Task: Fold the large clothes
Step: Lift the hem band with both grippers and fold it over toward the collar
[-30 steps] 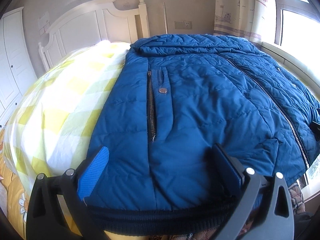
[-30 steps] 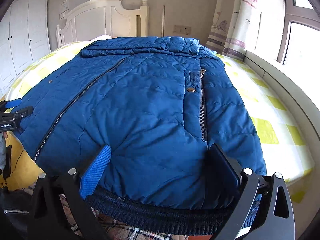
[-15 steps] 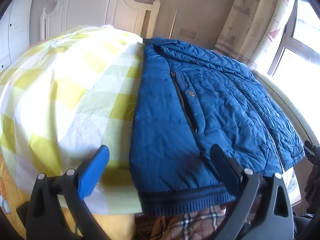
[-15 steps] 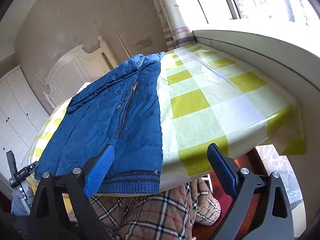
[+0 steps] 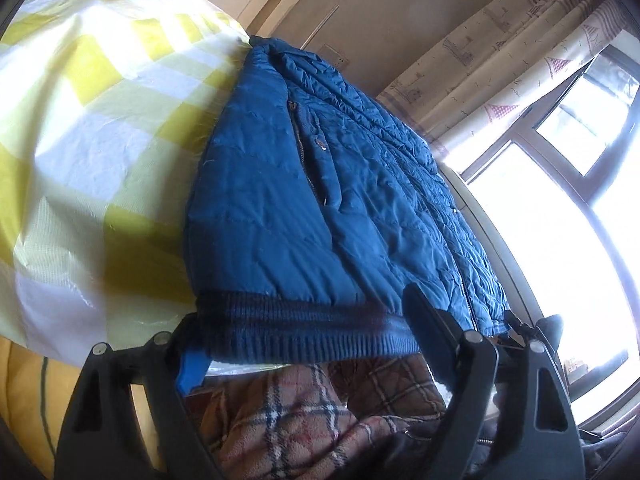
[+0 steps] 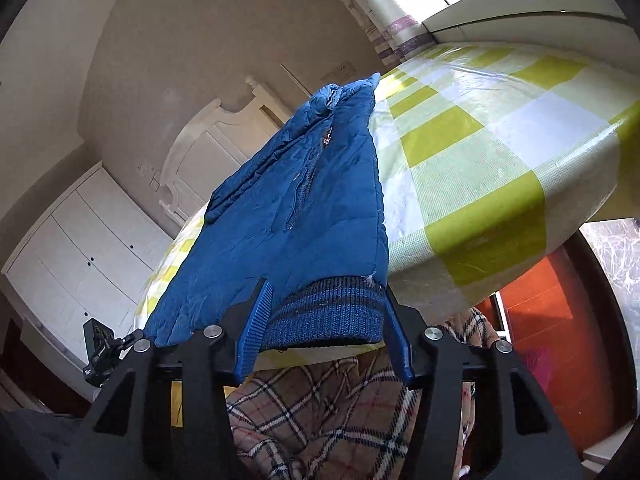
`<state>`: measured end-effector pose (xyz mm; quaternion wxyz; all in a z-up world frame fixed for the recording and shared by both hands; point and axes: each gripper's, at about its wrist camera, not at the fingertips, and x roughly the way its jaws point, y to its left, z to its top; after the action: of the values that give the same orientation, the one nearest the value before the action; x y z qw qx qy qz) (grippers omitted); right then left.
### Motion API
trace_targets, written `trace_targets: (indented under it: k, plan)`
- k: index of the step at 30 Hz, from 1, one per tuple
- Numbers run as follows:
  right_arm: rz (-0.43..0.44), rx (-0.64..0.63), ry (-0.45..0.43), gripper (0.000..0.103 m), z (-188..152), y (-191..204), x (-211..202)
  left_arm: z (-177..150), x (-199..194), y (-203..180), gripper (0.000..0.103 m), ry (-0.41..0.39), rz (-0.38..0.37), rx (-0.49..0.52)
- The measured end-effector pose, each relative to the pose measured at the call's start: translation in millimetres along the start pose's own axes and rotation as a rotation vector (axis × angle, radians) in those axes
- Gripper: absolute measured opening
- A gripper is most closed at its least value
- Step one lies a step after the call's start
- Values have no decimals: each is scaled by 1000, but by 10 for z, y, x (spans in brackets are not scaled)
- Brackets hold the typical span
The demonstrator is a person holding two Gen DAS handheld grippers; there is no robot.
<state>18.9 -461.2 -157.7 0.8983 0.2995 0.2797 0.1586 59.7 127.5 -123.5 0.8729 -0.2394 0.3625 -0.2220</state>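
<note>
A blue quilted jacket lies front up on the bed, its ribbed hem hanging at the near edge. My left gripper is open, its jaws straddling the hem's left corner. In the right wrist view the jacket runs away from me and my right gripper has its jaws narrowed around the hem's right corner. The blue pads sit on either side of the knit; whether they press it I cannot tell.
The bed carries a yellow and white checked cover. A plaid blanket hangs under the near edge. A white headboard, white wardrobe, curtains and a window surround the bed.
Both grippers dropped low and swung outward to the jacket's bottom corners. The right gripper's jaws narrowed around the right end of the hem; the left stayed wide open.
</note>
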Motion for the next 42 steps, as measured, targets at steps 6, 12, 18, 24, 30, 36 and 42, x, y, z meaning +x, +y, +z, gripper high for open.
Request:
trace_targets:
  k: [6, 12, 18, 24, 30, 36, 42]
  plan:
    - [-7, -90, -23, 50, 77, 255, -91, 91, -215, -82, 73, -41, -15, 45]
    - [26, -25, -37, 50, 138, 191, 81, 203, -147, -55, 73, -64, -51, 26]
    - [33, 19, -18, 50, 265, 225, 305, 467, 59, -43, 80, -57, -49, 25]
    - [-51, -4, 17, 35, 351, 357, 458, 497, 239, -186, 73, -13, 48, 76]
    - [-64, -98, -9, 16, 193, 510, 214, 386, -88, -115, 12, 10, 3, 100]
    - [98, -202, -12, 16, -152, 961, -715, 123, -1119, -204, 13, -33, -187, 131]
    - [277, -277, -135, 16, 38, 1524, -1232, 295, -1625, -299, 18, -147, -465, 70]
